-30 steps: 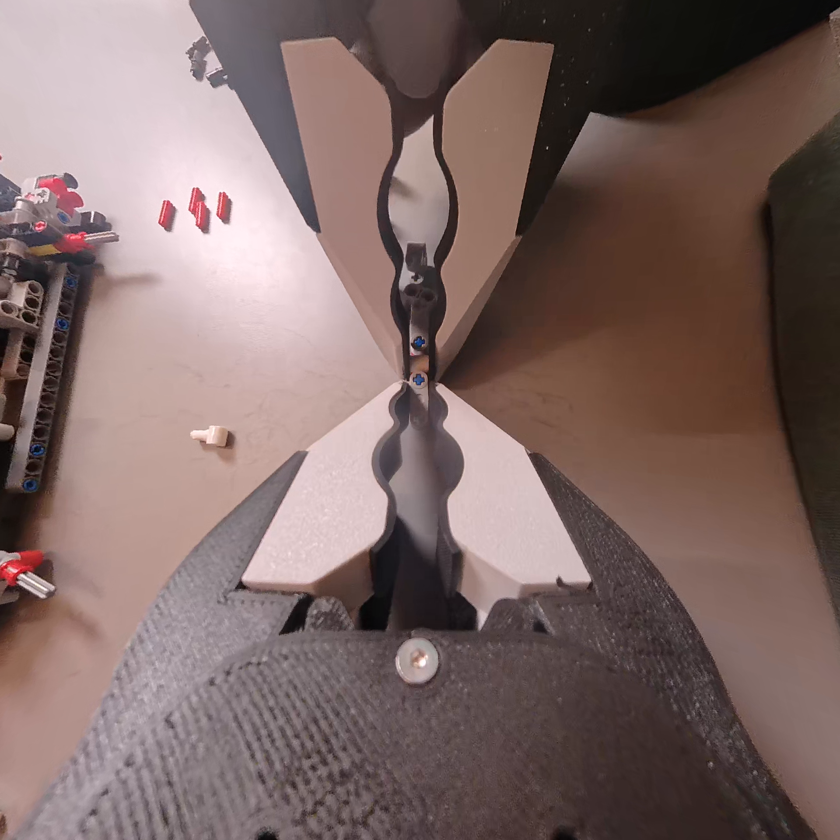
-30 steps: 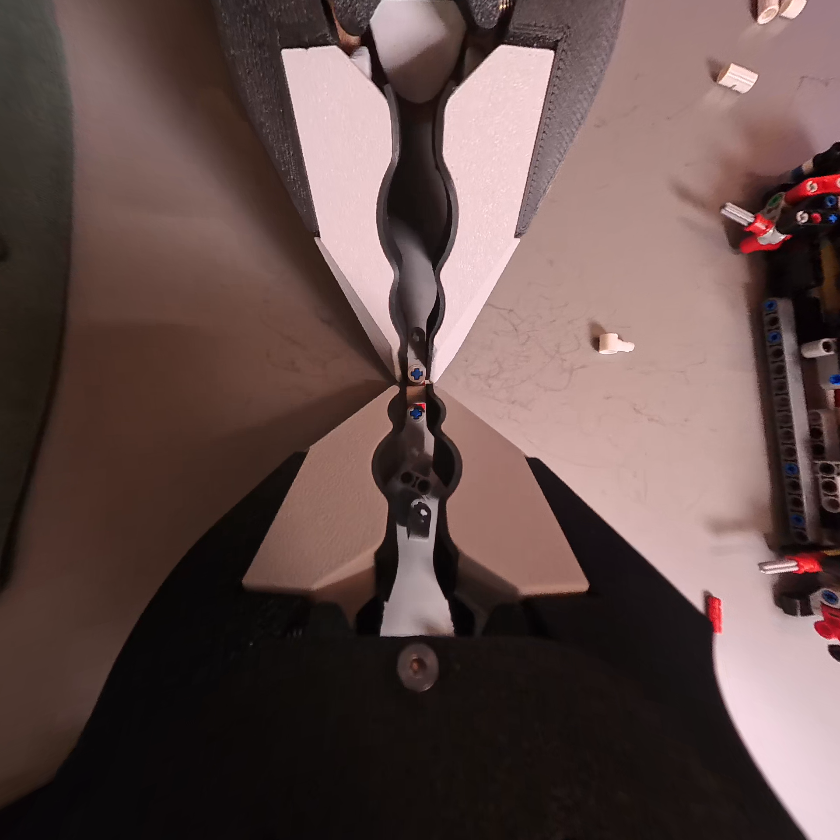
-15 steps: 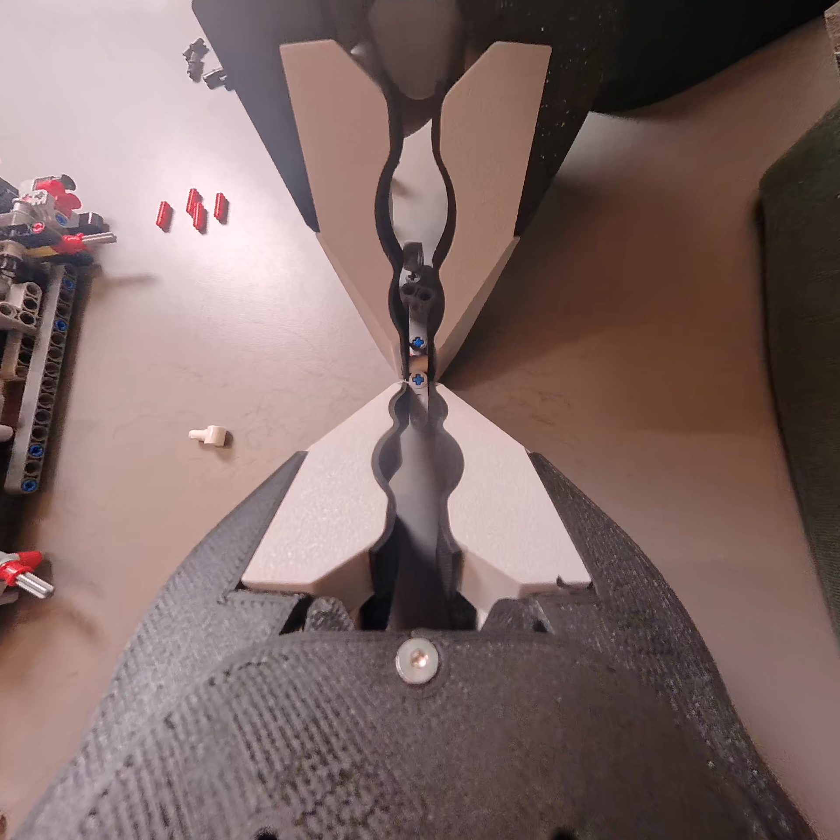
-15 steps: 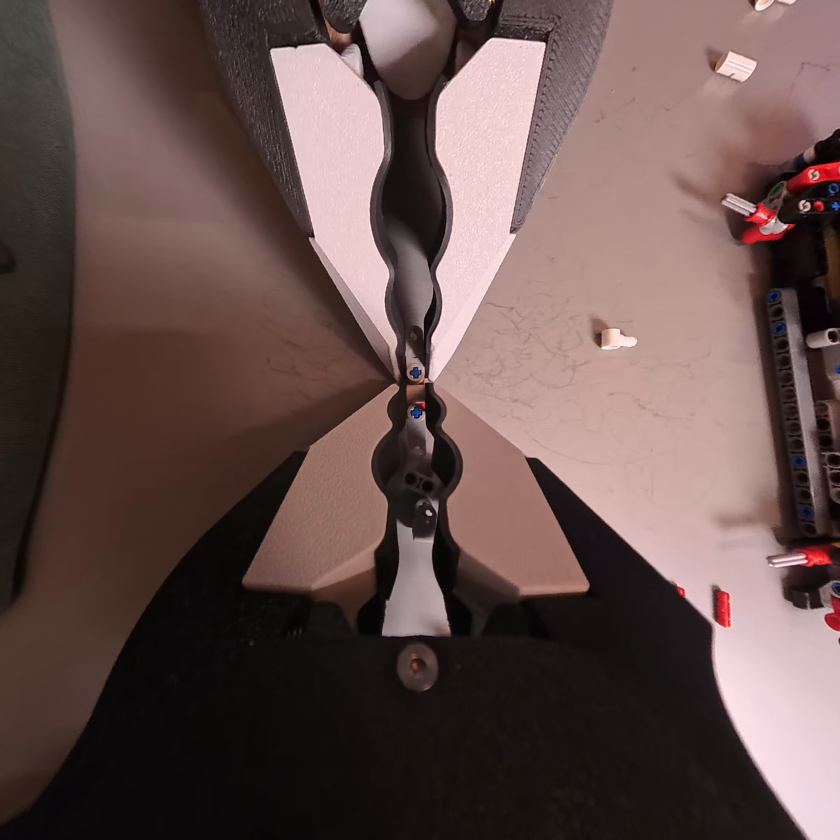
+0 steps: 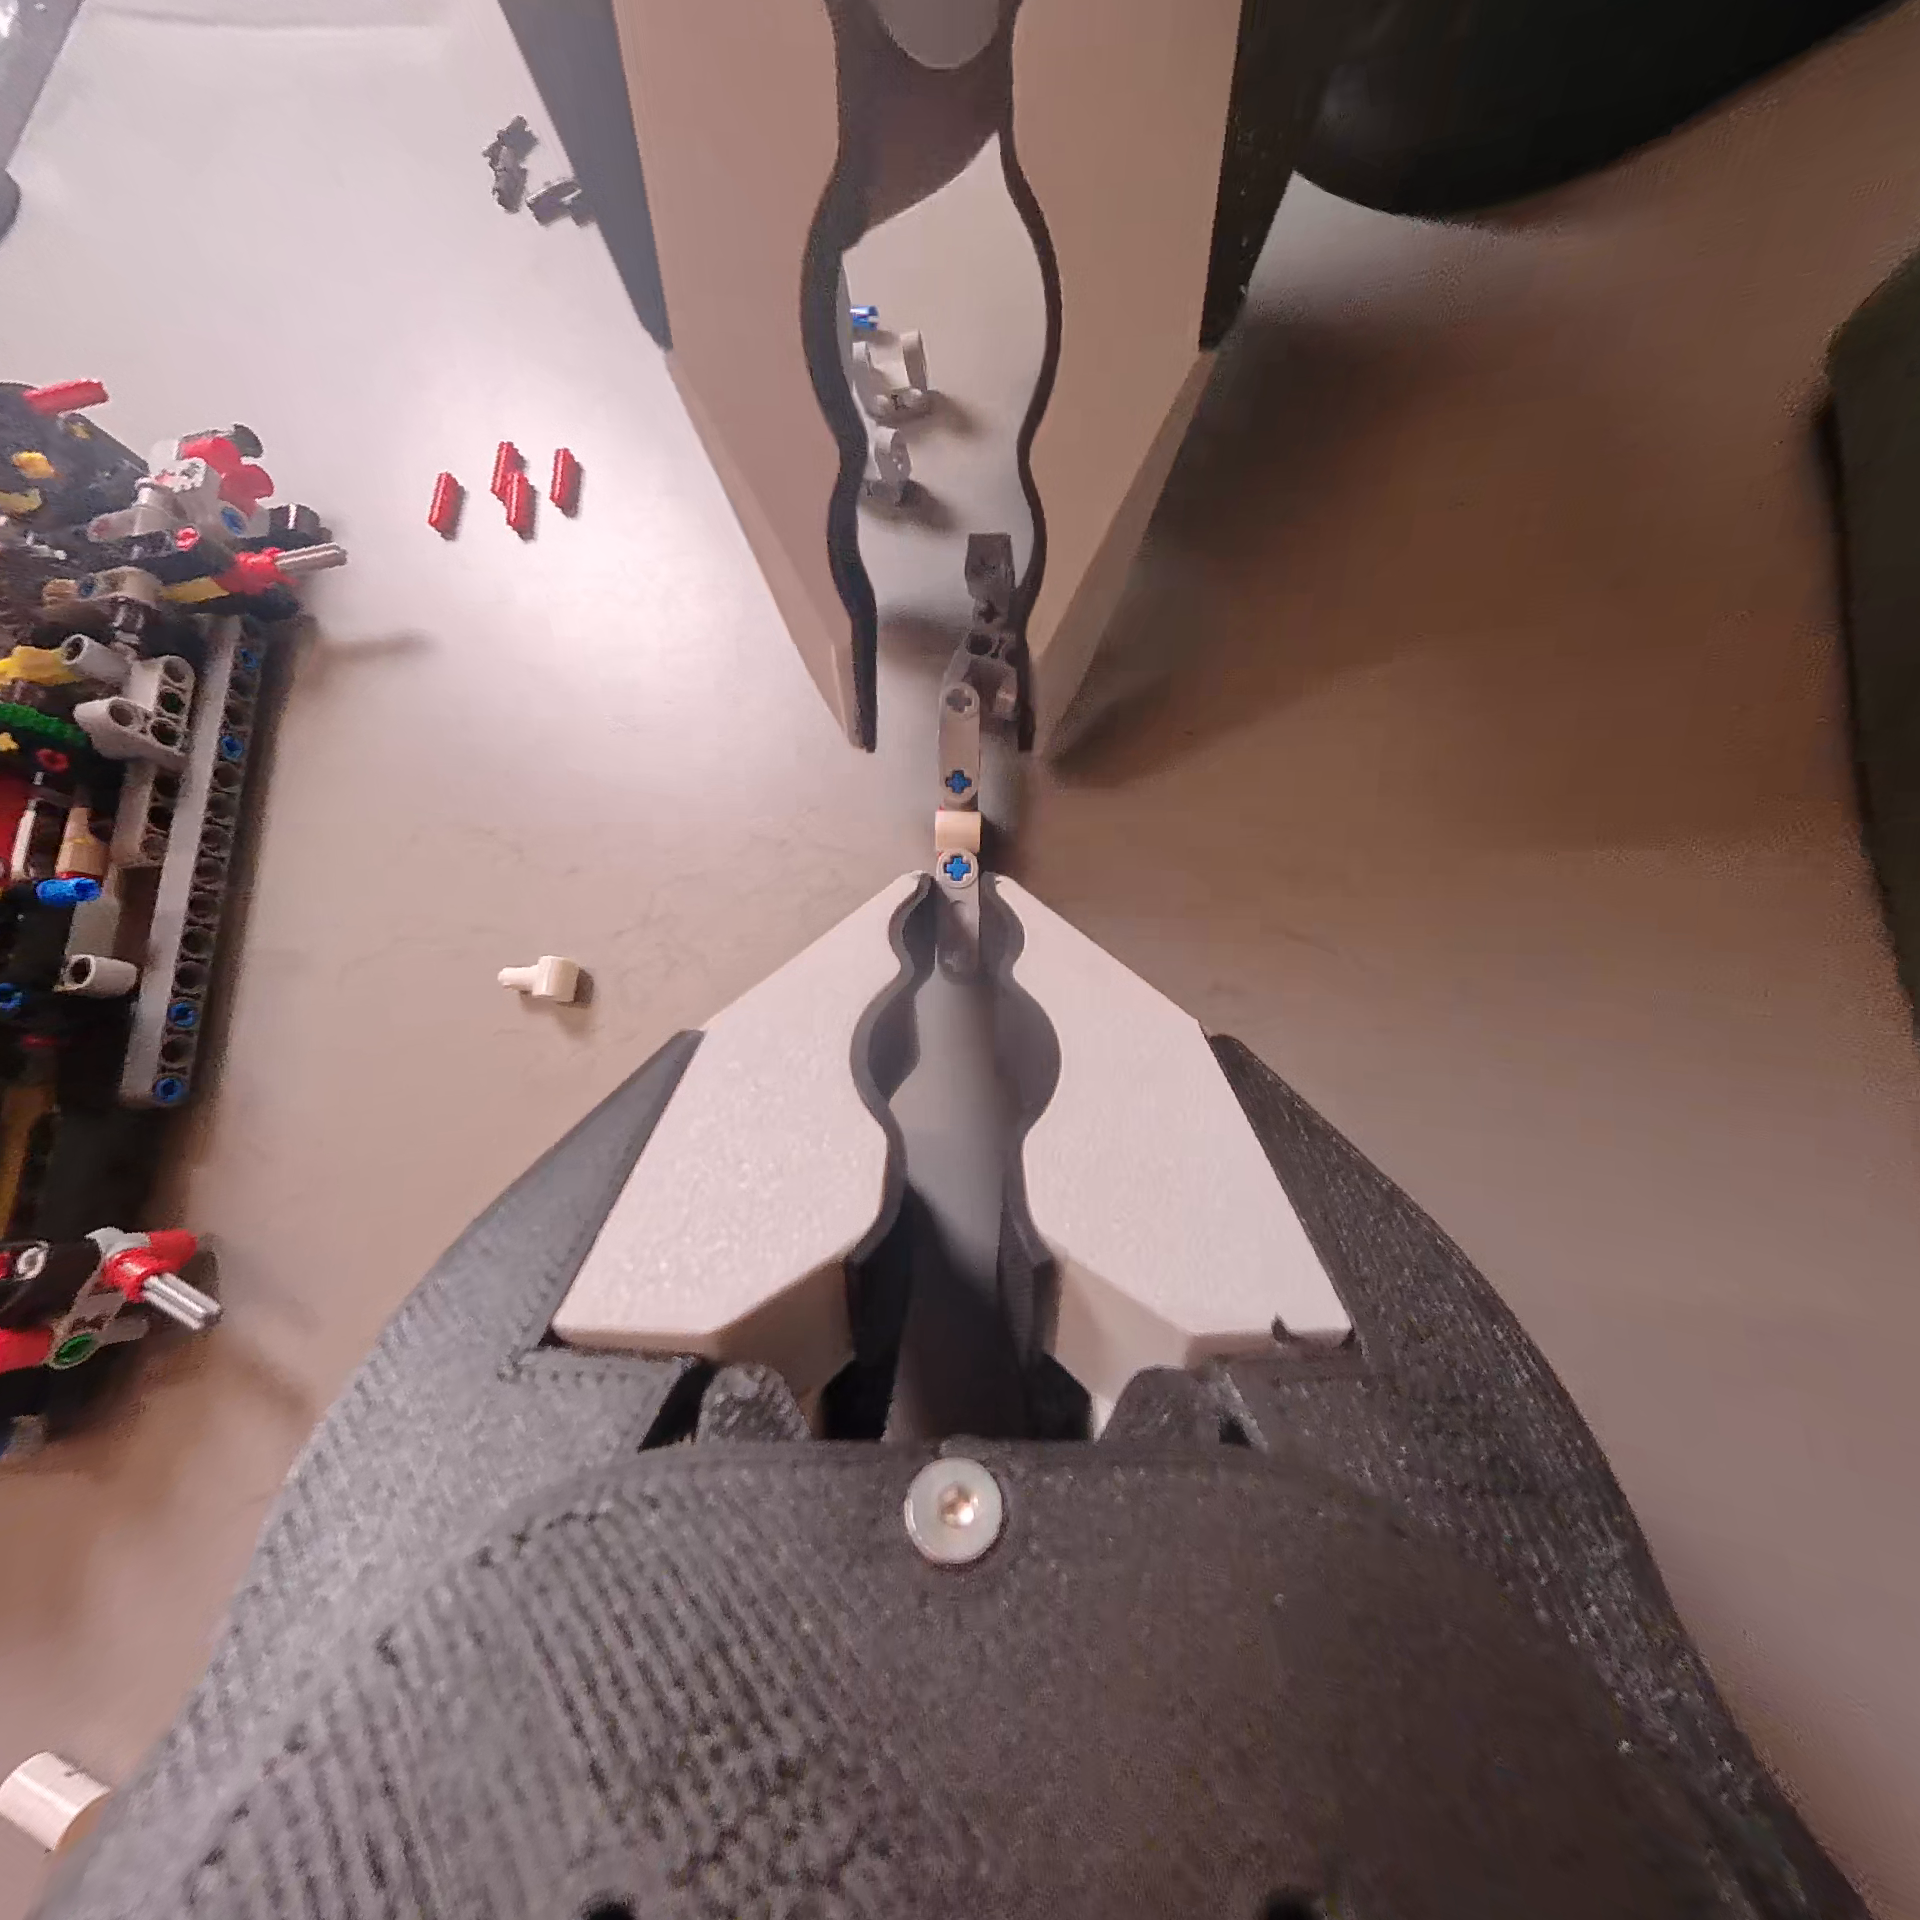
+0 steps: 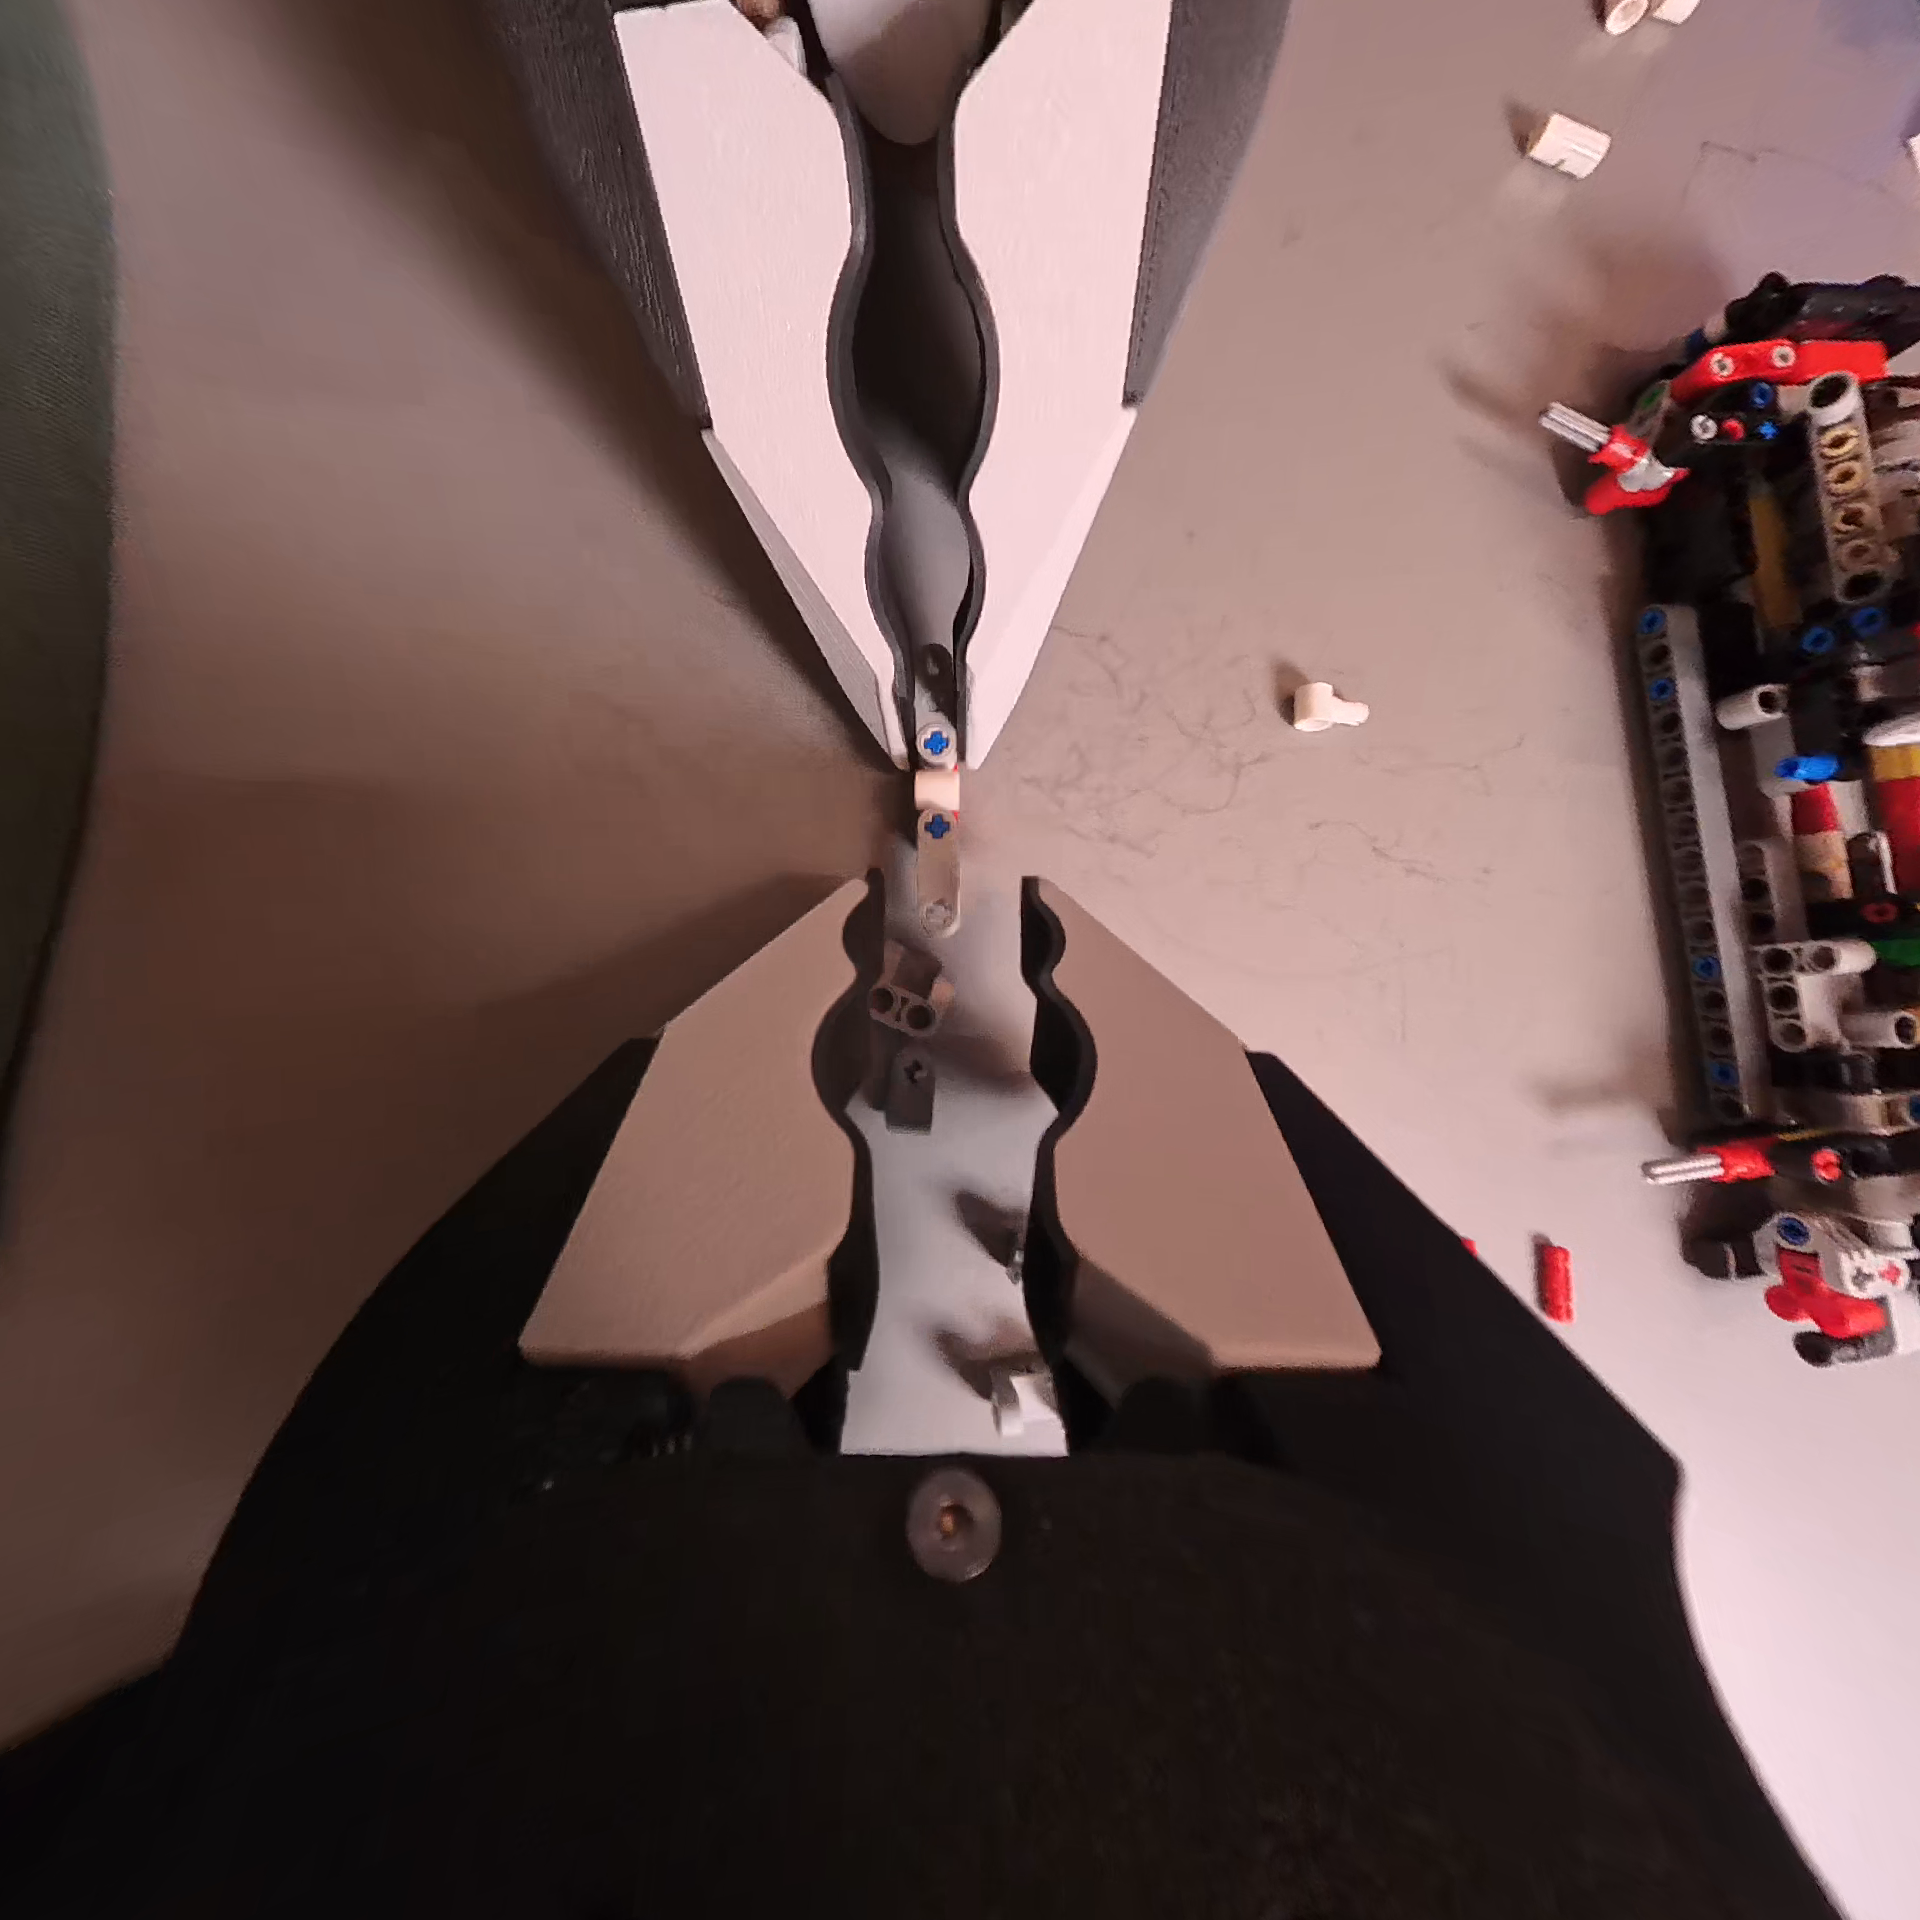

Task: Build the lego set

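My left gripper (image 5: 958, 883) is shut on one end of a small lego sub-assembly (image 5: 961, 774): thin grey levers with blue cross pins, a white bush and a dark grey connector. The assembly sticks out forward between the spread fingers of my right gripper (image 5: 940, 738), close to one pad. In the right wrist view my right gripper (image 6: 948, 894) is open, with the assembly (image 6: 938, 873) hanging in the gap from the left gripper (image 6: 935, 748). The large lego model (image 5: 125, 727) lies at the left, and shows at the right in the right wrist view (image 6: 1787, 779).
Loose parts lie on the beige table: a white pin (image 5: 540, 977), also in the right wrist view (image 6: 1328, 709), several red pieces (image 5: 509, 488), grey connectors (image 5: 888, 405), black bits (image 5: 530, 182), white pieces (image 6: 1564, 145). A dark green object (image 5: 1881, 727) borders the table. Both grippers' tips are close together, under 4 cm apart. About 15 cm separates my right fingertips from the large lego model (image 5: 125, 727). My right wrist view (image 6: 1813, 952) looks at it from another angle.
My right gripper has opened and let go of the sub-assembly, which stays in the left gripper. The two grippers have drawn slightly apart, showing the white bush between the levers.
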### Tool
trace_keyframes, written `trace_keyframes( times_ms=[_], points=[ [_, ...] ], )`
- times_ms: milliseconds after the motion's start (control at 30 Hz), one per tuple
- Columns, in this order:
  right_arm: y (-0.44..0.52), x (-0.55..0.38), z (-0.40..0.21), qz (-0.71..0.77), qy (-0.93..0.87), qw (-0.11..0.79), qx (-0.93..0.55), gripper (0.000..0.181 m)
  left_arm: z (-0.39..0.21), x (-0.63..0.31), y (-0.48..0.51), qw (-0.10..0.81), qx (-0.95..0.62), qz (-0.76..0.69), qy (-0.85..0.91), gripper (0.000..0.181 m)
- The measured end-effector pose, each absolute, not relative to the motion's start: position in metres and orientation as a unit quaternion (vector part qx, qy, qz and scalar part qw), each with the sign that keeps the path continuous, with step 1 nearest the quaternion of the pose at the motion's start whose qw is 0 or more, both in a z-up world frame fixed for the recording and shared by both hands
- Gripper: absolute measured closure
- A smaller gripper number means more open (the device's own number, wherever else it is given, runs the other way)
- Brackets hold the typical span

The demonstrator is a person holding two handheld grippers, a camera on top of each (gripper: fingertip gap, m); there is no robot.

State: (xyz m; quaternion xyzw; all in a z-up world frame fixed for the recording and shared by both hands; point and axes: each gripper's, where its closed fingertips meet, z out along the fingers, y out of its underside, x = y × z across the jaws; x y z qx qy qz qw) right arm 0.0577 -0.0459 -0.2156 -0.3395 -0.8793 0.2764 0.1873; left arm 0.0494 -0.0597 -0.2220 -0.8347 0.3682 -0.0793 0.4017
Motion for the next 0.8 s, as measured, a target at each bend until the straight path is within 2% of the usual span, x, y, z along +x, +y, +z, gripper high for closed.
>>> trace_keyframes(
  times_ms=[300,700,800],
  points=[
    [-0.0515,0.0523,-0.2221,0.276,-0.883,0.210,-0.317,0.175,-0.2219,0.0488,-0.0581,0.406,-0.831,-0.062,0.375,0.175],
    [-0.0508,0.0511,-0.2230,0.274,-0.884,0.214,-0.312,0.176,-0.2219,0.0485,-0.0576,0.407,-0.832,-0.064,0.372,0.175],
    [-0.0501,0.0497,-0.2224,0.276,-0.881,0.214,-0.320,0.165,-0.2221,0.0478,-0.0575,0.404,-0.836,-0.075,0.364,0.175]
  ],
)
